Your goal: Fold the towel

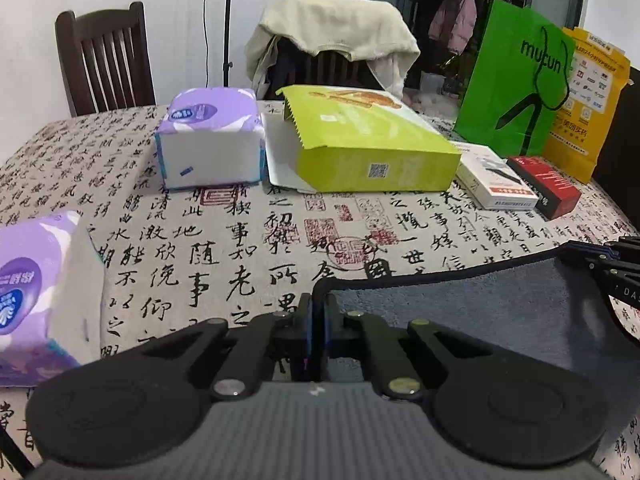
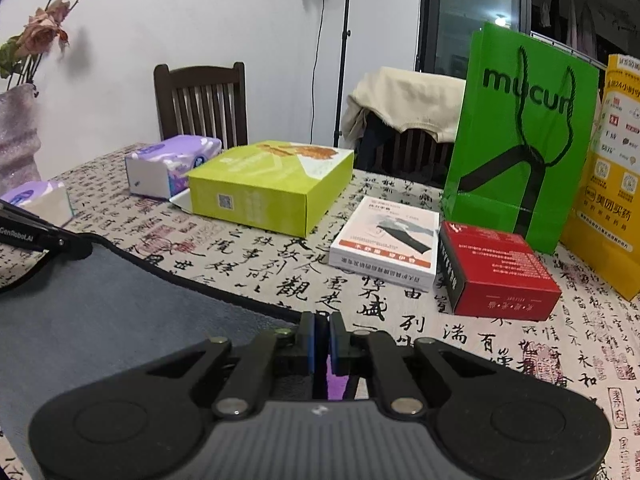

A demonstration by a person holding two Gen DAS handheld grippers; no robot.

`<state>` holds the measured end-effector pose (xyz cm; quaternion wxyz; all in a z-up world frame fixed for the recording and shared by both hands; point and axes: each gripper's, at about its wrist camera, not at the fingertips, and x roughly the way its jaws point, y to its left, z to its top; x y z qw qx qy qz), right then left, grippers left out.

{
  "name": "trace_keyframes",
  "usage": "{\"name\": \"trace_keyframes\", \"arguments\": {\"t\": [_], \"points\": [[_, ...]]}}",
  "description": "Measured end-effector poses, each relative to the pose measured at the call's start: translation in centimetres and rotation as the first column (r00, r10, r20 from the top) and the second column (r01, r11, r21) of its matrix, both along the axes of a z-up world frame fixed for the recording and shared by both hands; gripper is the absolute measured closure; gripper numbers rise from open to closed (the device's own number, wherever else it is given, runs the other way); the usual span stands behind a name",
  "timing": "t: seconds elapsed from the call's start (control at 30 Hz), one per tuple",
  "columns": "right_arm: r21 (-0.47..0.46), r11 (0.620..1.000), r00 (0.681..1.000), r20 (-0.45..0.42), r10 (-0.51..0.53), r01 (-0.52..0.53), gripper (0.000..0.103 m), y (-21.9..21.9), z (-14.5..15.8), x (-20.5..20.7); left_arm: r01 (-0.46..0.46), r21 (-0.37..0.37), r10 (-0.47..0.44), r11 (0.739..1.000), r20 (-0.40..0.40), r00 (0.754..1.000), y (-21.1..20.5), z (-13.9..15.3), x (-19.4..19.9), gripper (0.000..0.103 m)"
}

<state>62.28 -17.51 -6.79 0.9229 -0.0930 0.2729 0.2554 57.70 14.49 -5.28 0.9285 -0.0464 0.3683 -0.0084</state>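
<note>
While the gray towel (image 1: 460, 312) is lying stretched over the table (image 1: 240, 240), the left gripper (image 1: 318, 312) and right gripper (image 2: 323, 332) are each pinching one corner, with a lime box (image 1: 372, 148) at twelve o'clock.

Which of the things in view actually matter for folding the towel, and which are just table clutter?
For the job:
- grey towel
- left gripper, shut on a towel corner
- right gripper, shut on the other corner

Lying about:
- two tissue packs
- lime-green box
- white box
- red box
- green bag
- yellow bag
</note>
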Motion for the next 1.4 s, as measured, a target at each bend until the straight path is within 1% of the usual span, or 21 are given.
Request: {"name": "trace_keyframes", "arguments": {"t": [0.2, 0.27, 0.33, 0.37, 0.4, 0.43, 0.47, 0.53, 0.6, 0.7, 0.8, 0.93, 1.1, 1.4], "points": [[-0.009, 1.000, 1.000, -0.030, 0.000, 0.000, 0.096, 0.2, -0.8, 0.8, -0.001, 0.000, 0.001, 1.000, -0.011, 1.000, 0.1, -0.6, 0.3, 0.096], [-0.012, 1.000, 0.999, -0.043, -0.001, 0.000, 0.095, 0.2, -1.1, 1.0, -0.003, -0.001, 0.003, 1.000, -0.013, 1.000, 0.3, -0.6, 0.4, 0.094], [-0.019, 1.000, 0.999, -0.051, -0.009, 0.008, 0.091, 0.2, -1.4, 1.2, -0.006, 0.001, 0.006, 1.000, -0.015, 1.000, 0.4, -0.7, 0.4, 0.092], [-0.020, 1.000, 0.998, -0.054, -0.014, 0.013, 0.091, 0.2, -1.4, 1.3, -0.005, 0.003, 0.005, 1.000, -0.015, 1.000, 0.4, -0.7, 0.4, 0.090], [-0.015, 1.000, 0.998, -0.056, -0.016, 0.015, 0.088, 0.1, -1.5, 1.3, -0.007, 0.007, 0.007, 1.000, -0.015, 1.000, 0.3, -0.7, 0.3, 0.087], [-0.013, 1.000, 0.998, -0.061, -0.016, 0.016, 0.084, 0.0, -1.5, 1.4, -0.010, 0.012, 0.010, 1.000, -0.015, 1.000, 0.4, -0.7, 0.3, 0.081], [-0.017, 1.000, 0.998, -0.059, -0.021, 0.020, 0.081, 0.0, -1.5, 1.4, -0.011, 0.019, 0.011, 1.000, -0.015, 1.000, 0.4, -0.7, 0.3, 0.072], [-0.033, 0.999, 0.998, -0.049, -0.033, 0.032, 0.068, 0.0, -1.4, 1.5, -0.010, 0.028, 0.010, 1.000, -0.012, 1.000, 0.3, -0.7, 0.1, 0.061], [-0.031, 0.999, 0.998, -0.052, -0.040, 0.038, 0.062, -0.1, -1.4, 1.6, -0.010, 0.028, 0.010, 1.000, -0.014, 1.000, 0.4, -0.6, 0.0, 0.061], [-0.030, 0.999, 0.998, -0.053, -0.042, 0.041, 0.060, -0.2, -1.3, 1.6, -0.012, 0.028, 0.013, 1.000, -0.015, 1.000, 0.4, -0.5, -0.2, 0.058], [-0.031, 0.999, 0.998, -0.044, -0.038, 0.037, 0.052, -0.1, -1.0, 1.3, -0.014, 0.031, 0.014, 0.999, -0.010, 1.000, 0.4, -0.1, -0.5, 0.056], [-0.032, 0.999, 0.999, -0.029, -0.036, 0.035, 0.051, 0.0, -0.3, 0.8, -0.017, 0.032, 0.017, 0.999, 0.002, 1.000, 0.3, 0.5, -1.0, 0.050], [-0.024, 0.999, 0.999, -0.013, -0.035, 0.034, 0.049, -0.2, 0.8, -0.3, -0.016, 0.037, 0.015, 0.999, 0.015, 1.000, 0.1, 1.6, -2.0, 0.049], [-0.018, 0.999, 0.999, 0.007, -0.031, 0.031, 0.049, -0.6, 2.7, -2.4, -0.016, 0.053, 0.014, 0.998, 0.048, 0.999, -0.3, 3.9, -4.6, 0.047]]}}
